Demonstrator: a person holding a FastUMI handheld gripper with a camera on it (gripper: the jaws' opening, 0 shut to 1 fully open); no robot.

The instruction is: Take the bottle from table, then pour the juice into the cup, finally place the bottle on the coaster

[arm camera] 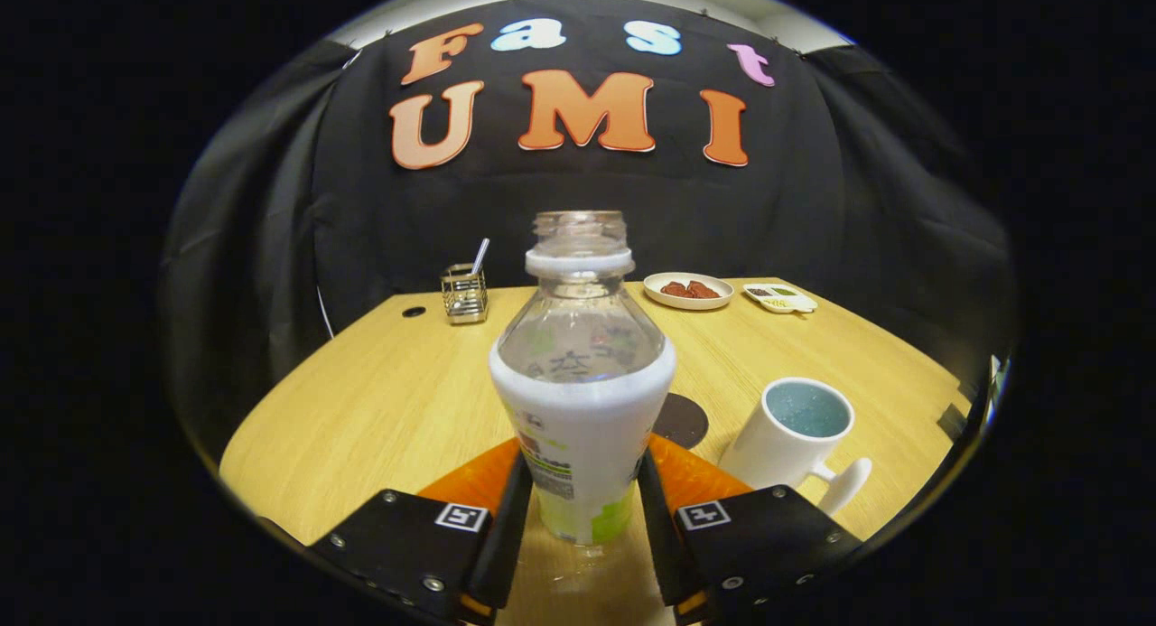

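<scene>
Clamped between the two fingers of the gripper (578,509) stands the bottle (582,382), upright, cap off, its long axis vertical and the open mouth pointing to twelve o'clock. Both fingers press against its lower labelled body, one on each side. Its base appears to hang just above the desk (379,400), though the glare under it makes that hard to call.

The relation that matters next is bottle to cup (795,432): the white mug sits at about four o'clock from the bottle, near but apart, its mouth open upward and its handle turned toward the camera. My judgement is that the pour calls for a shift to the right and a tilt of the neck toward that rim. The dark round coaster (682,420) lies on the desk just behind the bottle at about three o'clock, between bottle and cup, half hidden by the bottle's shoulder.

How much juice is inside I cannot tell; the clear upper part looks empty and the wrap hides the rest.
</scene>
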